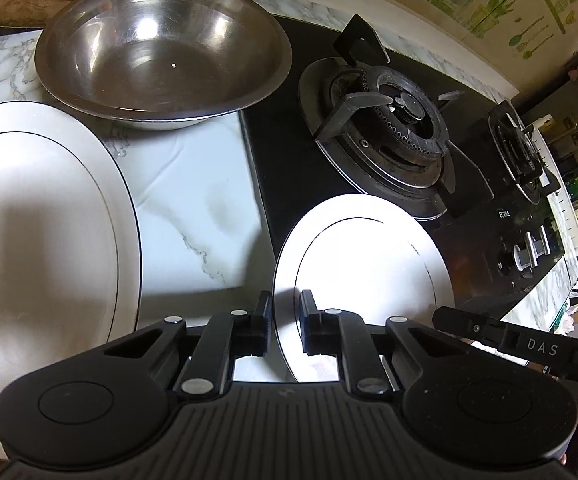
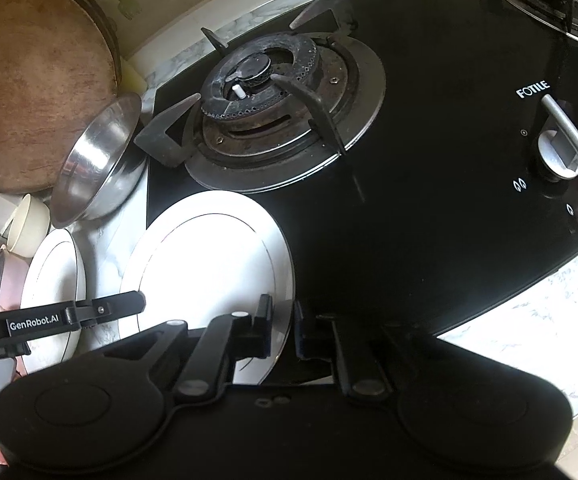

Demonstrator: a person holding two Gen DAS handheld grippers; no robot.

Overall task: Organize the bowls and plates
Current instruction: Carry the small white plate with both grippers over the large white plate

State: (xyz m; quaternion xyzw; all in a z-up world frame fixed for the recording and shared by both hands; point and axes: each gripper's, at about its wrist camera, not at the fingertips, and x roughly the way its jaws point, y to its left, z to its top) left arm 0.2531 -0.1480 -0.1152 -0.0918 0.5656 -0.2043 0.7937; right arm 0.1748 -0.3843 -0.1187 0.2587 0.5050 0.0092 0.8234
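Note:
A small white plate with a thin dark ring lies half on the black hob and half on the marble counter. My left gripper is shut on its left rim, one finger above and one below. My right gripper is shut on the opposite rim of the same small plate. A finger of the right gripper shows at the plate's right edge. A larger white plate lies on the counter to the left. Behind it sits a steel bowl, empty.
The black glass hob carries a gas burner just beyond the small plate, a second burner and knobs. A round wooden board leans at the back. A cream cup stands by the large plate.

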